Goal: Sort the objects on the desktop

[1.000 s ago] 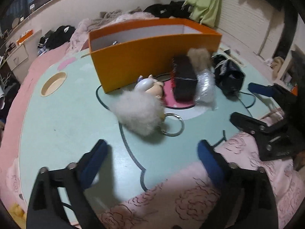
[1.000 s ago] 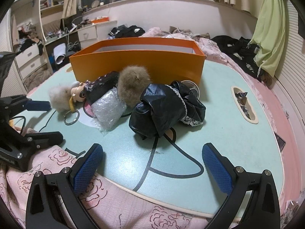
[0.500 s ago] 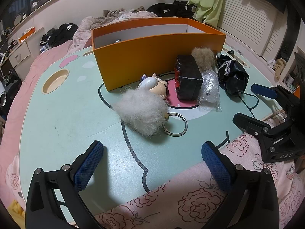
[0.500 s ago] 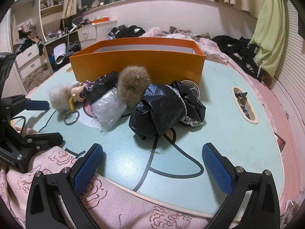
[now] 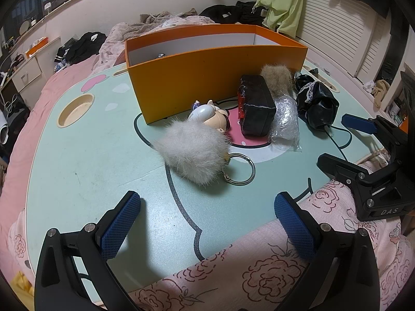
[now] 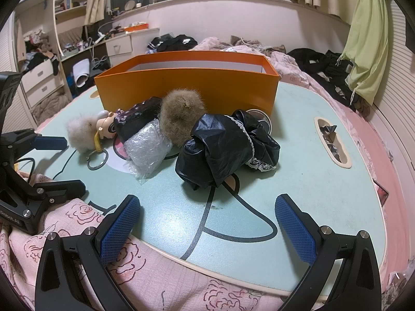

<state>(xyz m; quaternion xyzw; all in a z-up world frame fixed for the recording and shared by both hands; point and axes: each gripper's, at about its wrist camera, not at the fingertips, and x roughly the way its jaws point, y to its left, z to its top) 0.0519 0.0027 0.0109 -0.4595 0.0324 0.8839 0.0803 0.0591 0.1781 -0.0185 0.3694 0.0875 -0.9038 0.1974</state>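
1. Desktop objects lie in a cluster on the mint-green table [image 5: 77, 160], just in front of the orange box [image 5: 207, 77].
2. We note a white fur pompom [image 5: 193, 153] with a metal key ring [image 5: 240, 169] touching its right side, and a small doll head [image 5: 215, 118] lodged between pompom and box.
3. To the right we find a black case [image 5: 256, 108], a bubble-wrap packet [image 5: 285, 124] leaning against it, a brown fur pompom [image 6: 181, 116] behind them, and a crumpled black bag [image 6: 223, 150] with lace trim.
4. The left gripper [image 5: 207, 220] has its jaws spread wide and empty. The white pompom and ring lie ahead of it, centred on the gap but beyond the blue pads [image 5: 120, 228].
5. The right gripper [image 6: 207, 223] likewise stands spread, holding nothing. The black bag sits ahead of its gap, clear of both pads.
6. Both grippers hover at the table's near edge, over the pink floral blanket [image 6: 160, 280].
7. Inside the box we see one small metallic item [image 5: 159, 55]; we cannot tell what it is.
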